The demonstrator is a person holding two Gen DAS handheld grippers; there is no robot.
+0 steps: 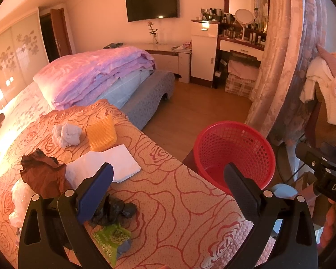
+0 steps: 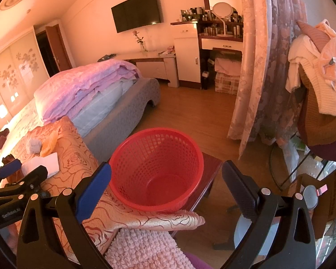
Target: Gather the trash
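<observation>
Red perforated plastic basket (image 2: 155, 170) on dark wood stool (image 2: 209, 168) at bed's edge, nothing inside, bare floor showing w/ both cams. Left gripper (image 1: 168, 190) and right gripper (image 2: 166, 187) both spread wide, holding nothing. Only left cam shows trash on rose-pattern bedspread (image 1: 179, 213): black crumpled bag (image 1: 114, 210) at 7, green wrapper (image 1: 112, 239) below it, white folded paper (image 1: 105, 165) at 10, brown crumpled paper (image 1: 41, 172) at 9, grey tissue wad (image 1: 67, 133) and orange ridged pad (image 1: 102, 134) at 11.
</observation>
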